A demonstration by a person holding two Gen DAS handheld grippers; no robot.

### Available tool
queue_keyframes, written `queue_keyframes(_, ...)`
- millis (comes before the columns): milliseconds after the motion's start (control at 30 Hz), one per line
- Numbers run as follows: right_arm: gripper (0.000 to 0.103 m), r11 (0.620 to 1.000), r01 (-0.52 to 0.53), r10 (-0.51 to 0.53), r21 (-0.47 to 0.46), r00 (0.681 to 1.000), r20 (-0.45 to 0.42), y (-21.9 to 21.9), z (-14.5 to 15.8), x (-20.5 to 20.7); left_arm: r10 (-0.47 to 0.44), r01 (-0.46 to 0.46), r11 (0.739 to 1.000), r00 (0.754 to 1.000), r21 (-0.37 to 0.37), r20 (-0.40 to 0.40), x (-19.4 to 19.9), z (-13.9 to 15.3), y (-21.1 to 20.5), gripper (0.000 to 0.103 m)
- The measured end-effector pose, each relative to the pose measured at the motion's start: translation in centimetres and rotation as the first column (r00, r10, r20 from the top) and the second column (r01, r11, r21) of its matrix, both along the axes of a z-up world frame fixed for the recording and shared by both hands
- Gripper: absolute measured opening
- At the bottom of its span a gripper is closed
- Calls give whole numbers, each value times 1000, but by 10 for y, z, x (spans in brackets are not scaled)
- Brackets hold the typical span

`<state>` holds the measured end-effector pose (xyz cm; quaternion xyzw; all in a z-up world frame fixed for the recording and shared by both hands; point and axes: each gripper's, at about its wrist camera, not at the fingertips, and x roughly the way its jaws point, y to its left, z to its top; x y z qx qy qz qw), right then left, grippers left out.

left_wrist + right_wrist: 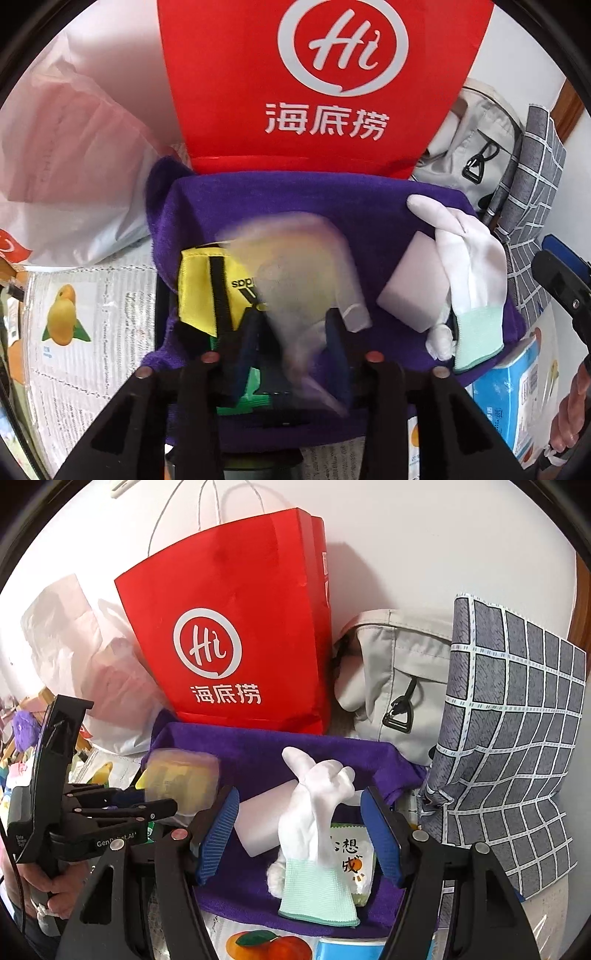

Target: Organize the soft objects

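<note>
Step in hand: judged from the blur, the left claw (291, 332) is letting a pale, translucent soft pack (295, 266) drop onto the purple plush towel (295, 206); a good release means the jaws clear fully and the claw draws off without dragging the pack.
Left claw state: jaws partly apart, the blurred pack between the blue pads, with no firm pinch to be seen.
Right claw state: the right claw (299, 834) stands wide and holds nothing; the white fabric glove with a mint-green knit cuff (317, 834) lies between its pads, untouched.
Hand pose: the left claw tips steeply down over the towel; the right slants down more gently beside it.
Where the things lie: yellow-and-black fabric pouch (207, 291) at the towel's left, white foam block (413, 288) under the glove's fingers.
Farther back: red paper carrier bag (236, 635) upright behind the towel, grey checked cushion (509, 738) to its right.
</note>
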<state>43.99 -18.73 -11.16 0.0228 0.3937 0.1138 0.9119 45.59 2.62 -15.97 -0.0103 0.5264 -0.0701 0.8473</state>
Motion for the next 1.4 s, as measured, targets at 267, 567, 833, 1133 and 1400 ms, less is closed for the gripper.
queue_keyframes(267, 68, 1000, 9, -9, -19, 1000, 20, 0, 6, -6, 19, -19, 1000, 1000, 0, 22, -2, 8, 7, 49)
queue_keyframes(567, 76, 999, 9, -6, -43, 998, 60, 6, 21, -19, 22, -23, 1000, 998, 1, 55, -13, 27, 14, 52)
queue_keyframes(833, 77, 999, -38, 36, 27, 996, 87, 14, 44, -44, 14, -16, 1000, 991, 16, 132, -42, 55, -8, 62)
queue_keyframes(1133, 77, 996, -52, 50, 77, 998, 31, 15, 45, -99, 28, -27, 1000, 977, -5, 212, -117, 86, -15, 66)
queue_keyframes(1400, 95, 998, 2, -5, 66, 999, 42, 0, 55, -183, 52, -62, 998, 956, 25, 290, -207, 115, -17, 76)
